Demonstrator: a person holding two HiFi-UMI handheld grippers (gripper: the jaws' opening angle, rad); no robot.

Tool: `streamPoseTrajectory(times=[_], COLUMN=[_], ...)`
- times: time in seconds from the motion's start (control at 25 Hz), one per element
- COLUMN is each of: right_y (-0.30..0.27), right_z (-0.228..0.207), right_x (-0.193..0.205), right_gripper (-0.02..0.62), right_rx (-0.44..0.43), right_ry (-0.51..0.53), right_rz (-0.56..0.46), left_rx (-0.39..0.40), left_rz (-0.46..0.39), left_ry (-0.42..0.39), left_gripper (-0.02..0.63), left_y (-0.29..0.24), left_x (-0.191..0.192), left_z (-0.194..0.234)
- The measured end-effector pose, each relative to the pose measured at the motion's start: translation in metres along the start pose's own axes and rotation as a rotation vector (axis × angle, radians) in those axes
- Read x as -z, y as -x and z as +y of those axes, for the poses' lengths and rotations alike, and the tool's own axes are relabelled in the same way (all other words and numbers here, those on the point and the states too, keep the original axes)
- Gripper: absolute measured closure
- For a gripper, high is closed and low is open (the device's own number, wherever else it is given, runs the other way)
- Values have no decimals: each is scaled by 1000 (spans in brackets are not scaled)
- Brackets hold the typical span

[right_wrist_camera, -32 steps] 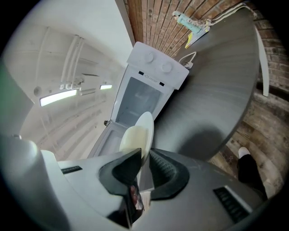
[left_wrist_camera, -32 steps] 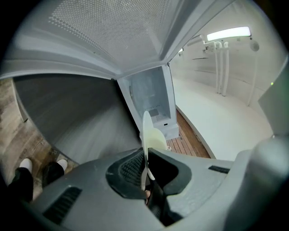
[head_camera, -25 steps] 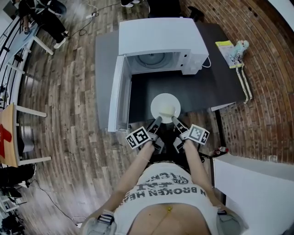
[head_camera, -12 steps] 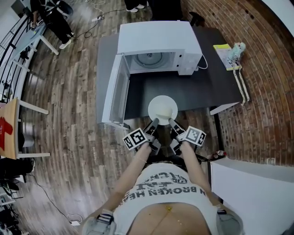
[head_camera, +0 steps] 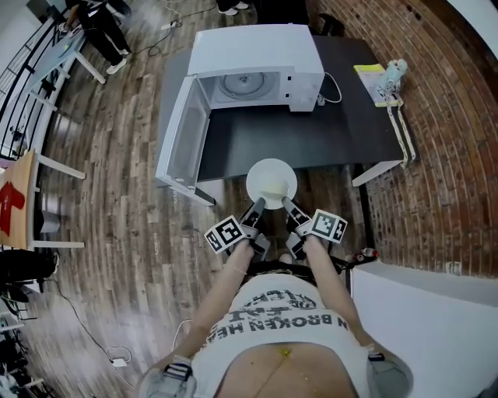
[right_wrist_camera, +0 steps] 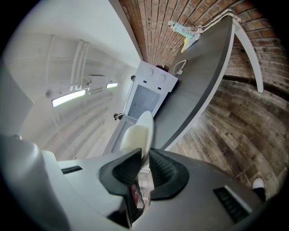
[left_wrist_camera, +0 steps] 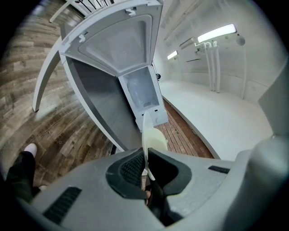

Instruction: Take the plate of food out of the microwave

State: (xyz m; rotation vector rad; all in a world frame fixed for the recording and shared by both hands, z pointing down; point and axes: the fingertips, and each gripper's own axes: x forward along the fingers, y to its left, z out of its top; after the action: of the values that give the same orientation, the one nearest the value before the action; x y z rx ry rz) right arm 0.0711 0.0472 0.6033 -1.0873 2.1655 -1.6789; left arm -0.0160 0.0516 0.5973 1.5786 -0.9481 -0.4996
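Note:
A white plate (head_camera: 271, 180) with pale yellow food on it hangs level over the front edge of the dark table (head_camera: 334, 132), outside the microwave (head_camera: 253, 54). The microwave's door (head_camera: 180, 138) stands open to the left, and its cavity with the turntable is bare. My left gripper (head_camera: 257, 207) is shut on the plate's near left rim and my right gripper (head_camera: 285, 205) on its near right rim. In the left gripper view the plate (left_wrist_camera: 145, 131) shows edge-on between the pads of the left gripper (left_wrist_camera: 145, 159). The right gripper view shows the plate (right_wrist_camera: 146, 126) clamped in the right gripper (right_wrist_camera: 144, 163).
A yellow pad and a small figure (head_camera: 383, 78) lie at the table's far right corner. A white cable (head_camera: 333, 87) runs from the microwave. A white counter (head_camera: 428, 319) stands at the lower right, a chair (head_camera: 19, 210) at the left, and people (head_camera: 101, 23) at the far left.
Both grippers have drawn the plate back from the table top to over its front edge. The microwave now sits farther from the plate.

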Motion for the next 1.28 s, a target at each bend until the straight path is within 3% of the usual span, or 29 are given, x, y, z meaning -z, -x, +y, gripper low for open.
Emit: streamPoseTrajectory(times=[0.64,1.28], right_y=[76,60], right_z=[-8,20], right_x=[66,95], right_gripper=[547,555], right_rx=[-30,-63], right_ry=[-11,-49], right_rz=[138,129], left_rx=[-55,-41], left_rz=[-123,-142], left_ry=[46,49], left_gripper=[580,583], left_y=[75,112], left_x=[86,63], left_z=[1,1])
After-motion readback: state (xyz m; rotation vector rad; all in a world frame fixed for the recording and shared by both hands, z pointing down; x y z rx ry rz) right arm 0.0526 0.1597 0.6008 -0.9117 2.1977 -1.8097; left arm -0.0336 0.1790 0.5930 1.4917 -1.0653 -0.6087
